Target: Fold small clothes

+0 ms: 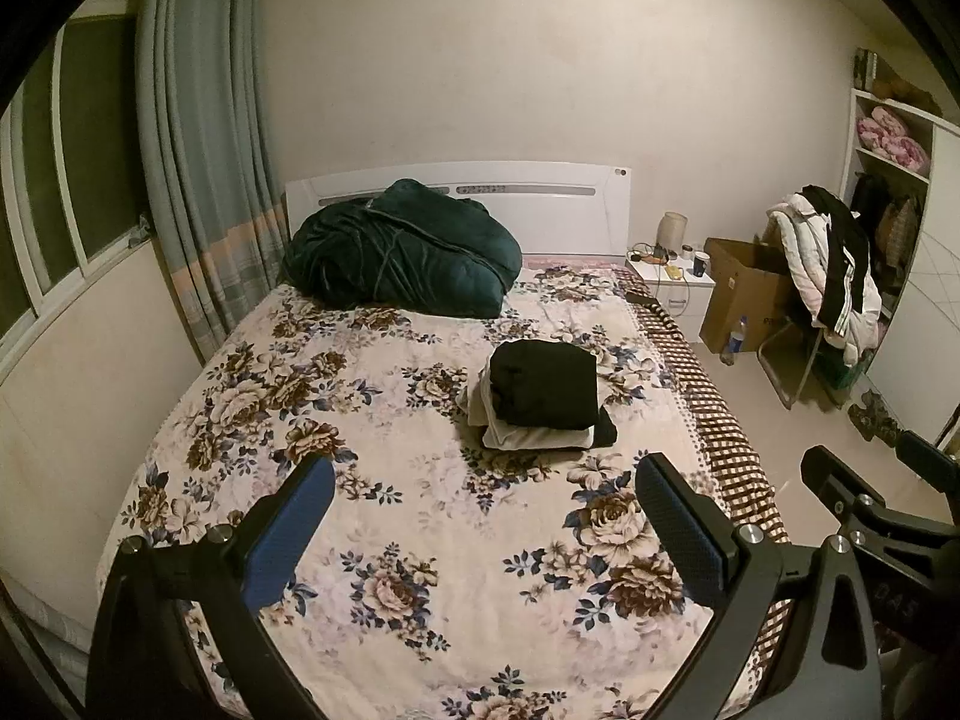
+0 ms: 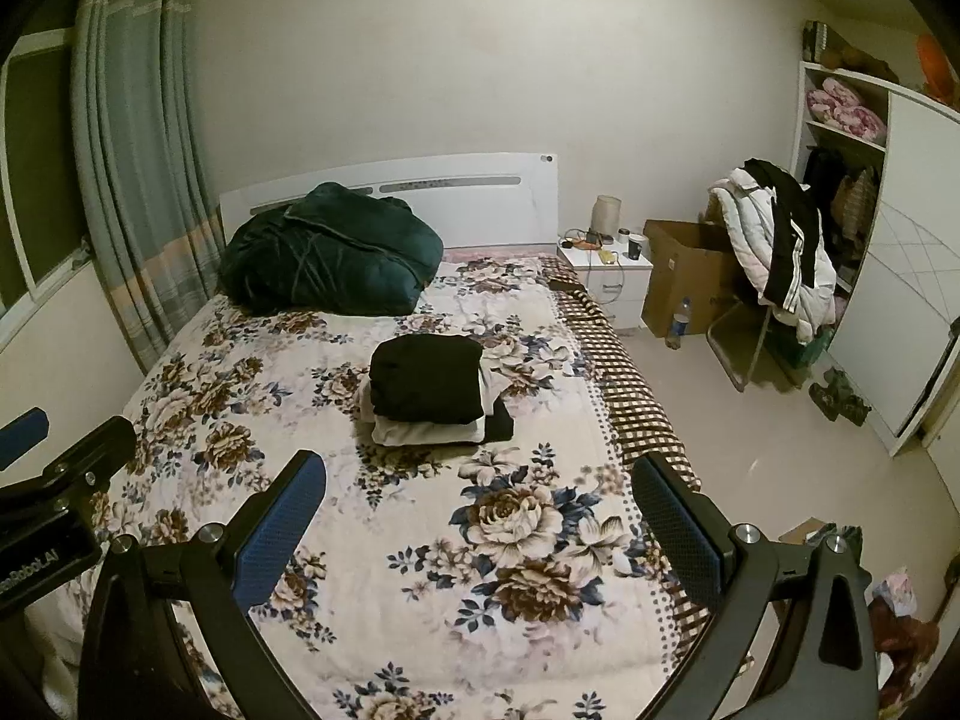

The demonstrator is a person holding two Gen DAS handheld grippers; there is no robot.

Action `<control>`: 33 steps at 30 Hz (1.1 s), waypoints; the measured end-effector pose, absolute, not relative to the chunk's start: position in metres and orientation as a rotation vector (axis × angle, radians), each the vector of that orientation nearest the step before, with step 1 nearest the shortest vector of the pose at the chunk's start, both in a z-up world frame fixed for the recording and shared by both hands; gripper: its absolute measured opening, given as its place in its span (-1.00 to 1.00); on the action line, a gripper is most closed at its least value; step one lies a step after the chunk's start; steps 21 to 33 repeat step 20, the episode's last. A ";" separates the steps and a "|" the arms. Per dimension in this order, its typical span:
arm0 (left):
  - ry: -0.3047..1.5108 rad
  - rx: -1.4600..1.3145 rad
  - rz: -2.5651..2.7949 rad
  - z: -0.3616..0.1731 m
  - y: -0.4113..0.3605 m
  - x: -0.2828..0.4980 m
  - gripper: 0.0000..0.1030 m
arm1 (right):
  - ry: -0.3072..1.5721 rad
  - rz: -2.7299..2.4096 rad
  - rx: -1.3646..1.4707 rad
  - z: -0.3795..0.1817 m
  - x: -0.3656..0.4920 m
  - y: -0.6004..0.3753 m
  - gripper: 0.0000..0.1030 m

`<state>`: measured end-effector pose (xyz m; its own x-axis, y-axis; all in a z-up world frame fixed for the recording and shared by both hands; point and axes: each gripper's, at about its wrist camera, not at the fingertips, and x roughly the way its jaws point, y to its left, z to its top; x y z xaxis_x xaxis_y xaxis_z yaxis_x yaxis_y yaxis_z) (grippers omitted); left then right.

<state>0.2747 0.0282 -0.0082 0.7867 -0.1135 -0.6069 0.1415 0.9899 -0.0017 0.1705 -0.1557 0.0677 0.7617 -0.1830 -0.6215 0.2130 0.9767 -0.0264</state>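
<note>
A stack of folded small clothes (image 1: pixel 543 396), black on top with white and black pieces under it, lies on the floral bed cover (image 1: pixel 360 540) right of the bed's middle. It also shows in the right wrist view (image 2: pixel 429 393). My left gripper (image 1: pixel 486 474) is open and empty, held above the bed's near end, well short of the stack. My right gripper (image 2: pixel 477 471) is open and empty too, beside the left one, above the bed's near right part. Part of the right gripper (image 1: pixel 864 504) shows at the edge of the left wrist view.
A dark green quilt (image 1: pixel 399 252) is bundled at the headboard. A white nightstand (image 1: pixel 678 285), a cardboard box (image 1: pixel 744 294) and a chair draped with clothes (image 1: pixel 828 264) stand right of the bed. A wardrobe (image 2: pixel 900 276) is at far right, curtains (image 1: pixel 198 168) at left.
</note>
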 end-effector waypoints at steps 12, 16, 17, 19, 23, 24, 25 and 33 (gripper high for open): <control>0.654 0.057 -0.140 -0.007 0.028 0.271 0.99 | 0.675 -0.223 0.060 0.060 0.161 -0.158 1.00; 0.652 0.058 -0.137 -0.007 0.029 0.269 0.99 | 0.677 -0.222 0.061 0.060 0.160 -0.157 1.00; 0.647 0.058 -0.133 -0.007 0.030 0.267 0.99 | 0.678 -0.224 0.062 0.059 0.156 -0.157 1.00; 0.638 0.060 -0.130 -0.008 0.033 0.266 0.99 | 0.677 -0.222 0.064 0.058 0.156 -0.155 1.00; 0.637 0.060 -0.130 -0.008 0.035 0.265 0.99 | 0.676 -0.224 0.064 0.057 0.153 -0.155 1.00; 0.637 0.060 -0.130 -0.008 0.035 0.265 0.99 | 0.676 -0.224 0.064 0.057 0.153 -0.155 1.00; 0.637 0.060 -0.130 -0.008 0.035 0.265 0.99 | 0.676 -0.224 0.064 0.057 0.153 -0.155 1.00; 0.637 0.060 -0.130 -0.008 0.035 0.265 0.99 | 0.676 -0.224 0.064 0.057 0.153 -0.155 1.00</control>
